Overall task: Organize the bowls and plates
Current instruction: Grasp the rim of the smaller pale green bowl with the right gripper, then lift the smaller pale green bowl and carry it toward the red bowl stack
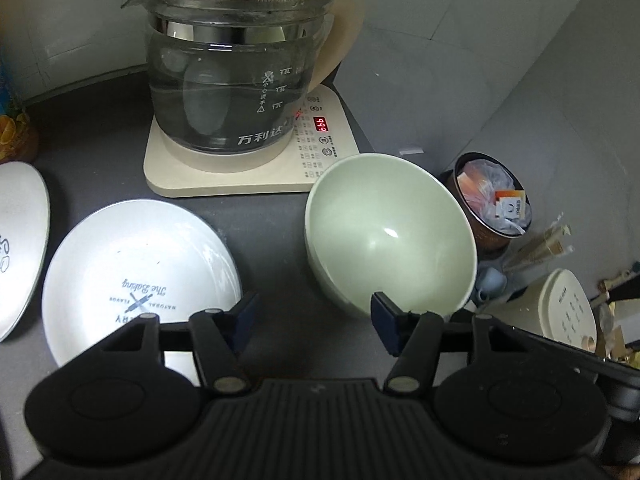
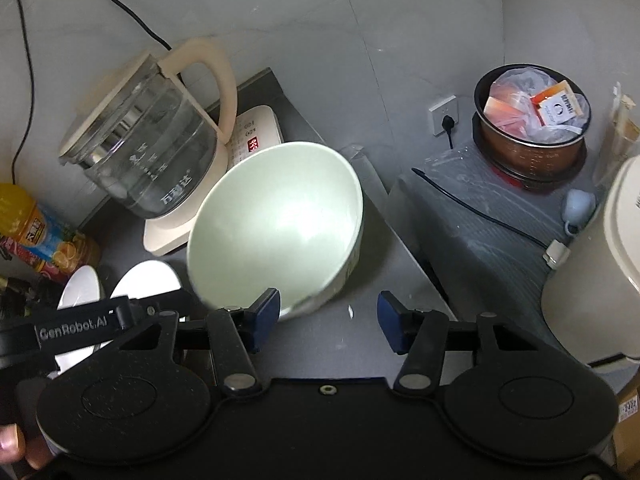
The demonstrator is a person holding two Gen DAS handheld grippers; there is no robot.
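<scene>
Dark grey countertop point(image 1: 280, 220) runs back to pale wall tiles, and everything here sits in relation to the pale green bowl point(image 1: 390, 232). Nearest the left wrist camera, the left gripper point(image 1: 312, 322) has its jaws about half apart with bare counter between them; one blue pad point(image 1: 384, 316) overlaps the bowl's near rim in that view, though whether it touches cannot be told. From the right wrist view, the right gripper point(image 2: 328, 316) is likewise about half open and holds nothing, its left pad point(image 2: 266, 308) just in front of the bowl's point(image 2: 276, 224) near rim. Left of the bowl lies a white printed plate point(image 1: 140, 276), with a second plate point(image 1: 20, 240) further left, partly cut off by the frame. Behind the bowl stands a glass kettle point(image 1: 228, 80) on its cream base point(image 1: 256, 176) showing red digits. Right of the bowl, a brown pot point(image 1: 494, 208) holds packets. Beyond the plates stands an orange drink bottle point(image 2: 28, 220).
</scene>
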